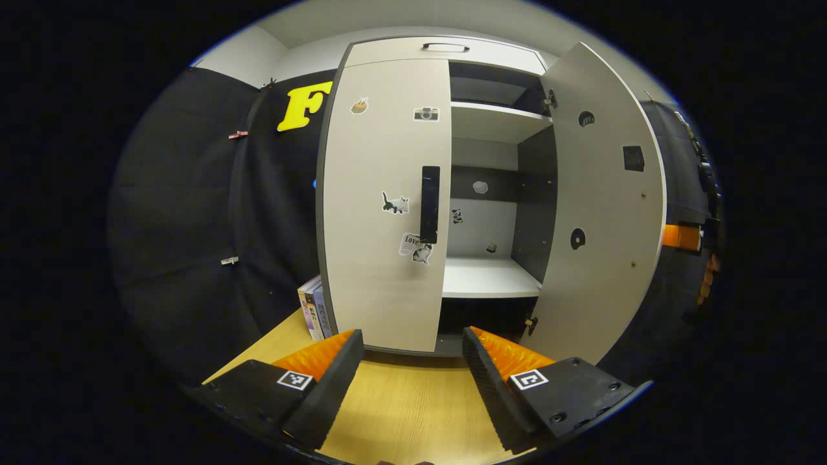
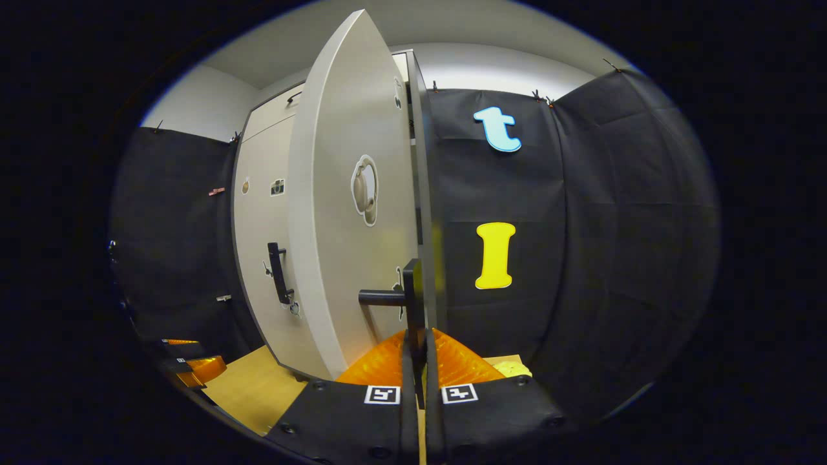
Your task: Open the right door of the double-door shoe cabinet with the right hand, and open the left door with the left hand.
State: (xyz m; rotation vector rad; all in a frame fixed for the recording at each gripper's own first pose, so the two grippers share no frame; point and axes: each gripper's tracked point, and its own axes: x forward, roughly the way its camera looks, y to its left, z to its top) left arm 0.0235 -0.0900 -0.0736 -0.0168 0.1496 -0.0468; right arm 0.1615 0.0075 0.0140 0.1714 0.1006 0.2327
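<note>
The pale shoe cabinet stands ahead in the left gripper view. Its left door (image 1: 381, 206) is closed, with a black vertical handle (image 1: 429, 203) at its inner edge. The right door (image 1: 601, 206) is swung wide open, showing the shelves. My left gripper (image 1: 413, 342) is open, low in front of the left door and short of its handle. In the right gripper view, the right gripper (image 2: 417, 342) is shut on the black handle (image 2: 413, 290) of the open right door (image 2: 342, 213). The left door (image 2: 258, 245) and the left gripper (image 2: 194, 365) lie farther left.
The cabinet stands on a wooden tabletop (image 1: 407, 407). Several books (image 1: 313, 310) lean against its left side. Inside are white shelves (image 1: 488, 278), and a drawer front (image 1: 446, 48) sits on top. Black cloth walls close in on both sides.
</note>
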